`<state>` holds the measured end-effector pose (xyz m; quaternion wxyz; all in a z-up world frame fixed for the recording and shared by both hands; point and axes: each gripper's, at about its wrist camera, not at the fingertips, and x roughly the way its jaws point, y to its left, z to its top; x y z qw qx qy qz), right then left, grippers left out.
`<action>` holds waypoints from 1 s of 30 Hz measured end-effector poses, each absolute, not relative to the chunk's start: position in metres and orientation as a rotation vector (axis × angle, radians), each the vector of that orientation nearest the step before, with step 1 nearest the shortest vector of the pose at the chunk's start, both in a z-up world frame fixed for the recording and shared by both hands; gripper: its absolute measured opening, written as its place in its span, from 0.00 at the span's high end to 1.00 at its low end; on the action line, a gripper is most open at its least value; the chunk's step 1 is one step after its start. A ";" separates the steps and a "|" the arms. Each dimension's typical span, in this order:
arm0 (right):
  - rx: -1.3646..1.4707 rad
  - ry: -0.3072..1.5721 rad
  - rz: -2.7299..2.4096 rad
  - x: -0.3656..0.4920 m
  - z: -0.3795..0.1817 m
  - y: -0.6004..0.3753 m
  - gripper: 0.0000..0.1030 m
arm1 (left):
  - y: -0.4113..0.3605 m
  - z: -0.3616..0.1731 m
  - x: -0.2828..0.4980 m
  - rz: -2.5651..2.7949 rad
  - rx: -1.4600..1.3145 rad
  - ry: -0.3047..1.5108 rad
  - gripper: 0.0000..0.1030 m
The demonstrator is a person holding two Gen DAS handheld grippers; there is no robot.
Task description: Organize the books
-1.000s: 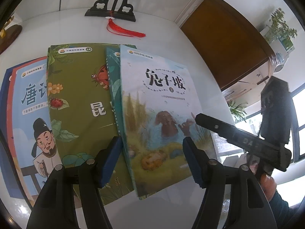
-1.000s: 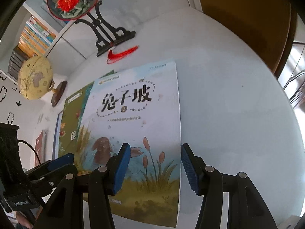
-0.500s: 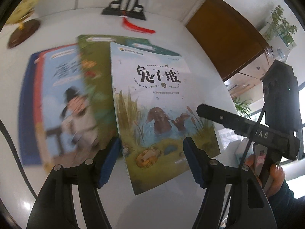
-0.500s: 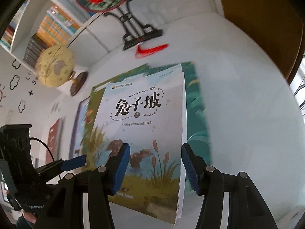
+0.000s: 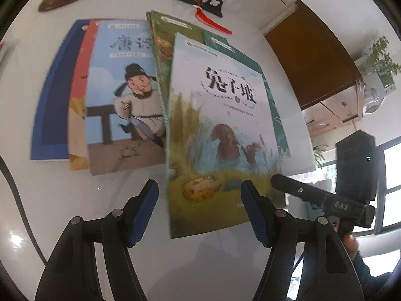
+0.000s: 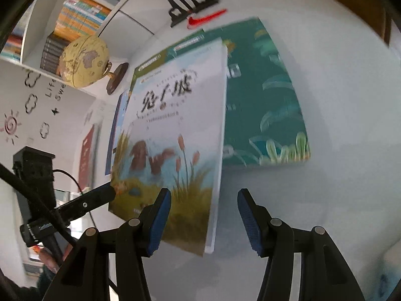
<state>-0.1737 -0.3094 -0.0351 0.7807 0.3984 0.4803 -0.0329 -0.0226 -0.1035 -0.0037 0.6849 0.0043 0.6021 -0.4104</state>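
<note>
Blue pads frame the lower half of your left wrist view: your left gripper [image 5: 199, 208] reaches forward low over the white table [image 5: 75, 200], jaws spread wide and gripping nothing. The rabbit book [image 5: 220, 135] lies between and above them, overlapping a green book [image 5: 163, 50] and a teal book [image 5: 250, 62]; the poet book [image 5: 125, 100] sits to its left. Your right gripper's finger [image 5: 300, 190] touches the rabbit book's lower right edge.

In the right wrist view, your right gripper [image 6: 204, 222] also stands wide and empty. The rabbit book [image 6: 175, 138] fills the centre, its near edge just past the left pad; the teal book [image 6: 263, 100] shows to its right. Your left gripper [image 6: 95, 199] pokes in at lower left.
</note>
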 end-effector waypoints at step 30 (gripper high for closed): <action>0.528 0.987 -0.055 -0.146 -0.005 -0.260 0.81 | -0.133 0.010 -0.054 -0.892 0.244 1.143 0.78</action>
